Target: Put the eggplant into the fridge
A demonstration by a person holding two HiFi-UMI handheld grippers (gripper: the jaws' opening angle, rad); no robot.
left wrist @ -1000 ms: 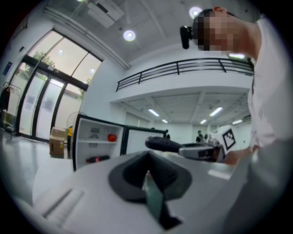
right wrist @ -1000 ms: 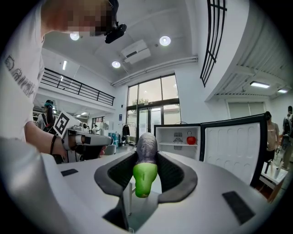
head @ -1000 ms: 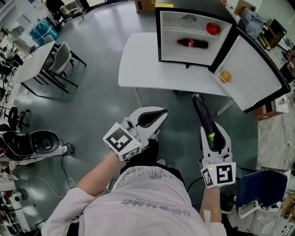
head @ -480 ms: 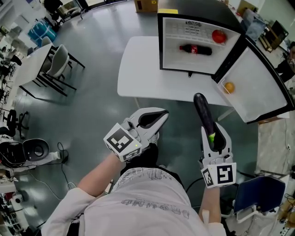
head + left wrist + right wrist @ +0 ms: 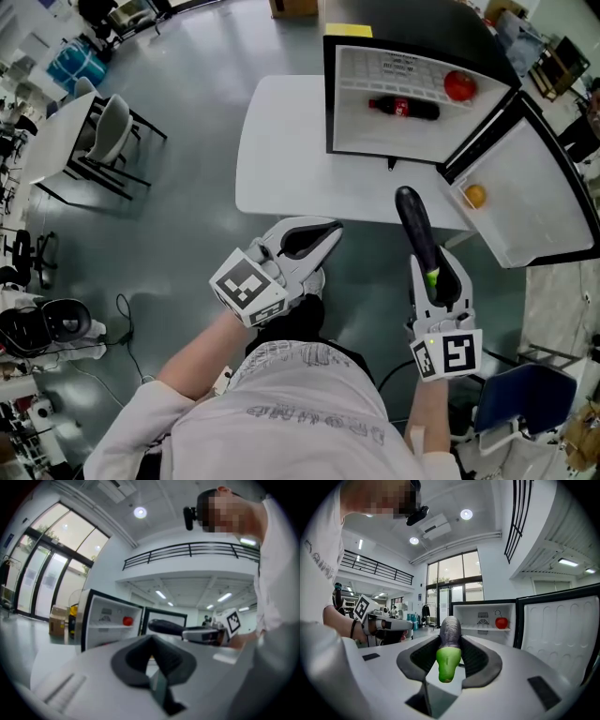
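Closing in on the fridge (image 5: 375, 131) compared with a second ago: now overlapping the near edge of the white table (image 5: 281, 150) with the dark tip of the eggplant (image 5: 415, 228) in the head view, rather than hanging short of it over the grey floor (image 5: 187, 216). Sitting lower in that view with fridge and table alike, while keeping both grippers at much the same spots.

Carrying the eggplant in mid-air, outside the fridge, with its purple body pointing ahead toward the open cabinet. Clamping it close to the green stem end (image 5: 448, 663) with the right gripper (image 5: 437, 270), pressing on it from both sides with the dark pads and letting the stem cap poke back toward the camera in the right gripper view.

Holding the left gripper (image 5: 317, 234) to the left of it and well apart, with jaws drawn together and nothing between them.

Facing the fridge standing at the far right of the table, with its door (image 5: 534, 187) swung wide open to the right. Showing inside a cola bottle (image 5: 405, 108) lying on its side and a red round fruit (image 5: 458, 86) up and to the right of it in the head view. Showing also an orange (image 5: 475, 196) resting in the door rack.

Passing grey chairs (image 5: 108, 131) at another table off to the left, and a blue chair (image 5: 520, 398) just beside the right gripper's side, low in the head view.
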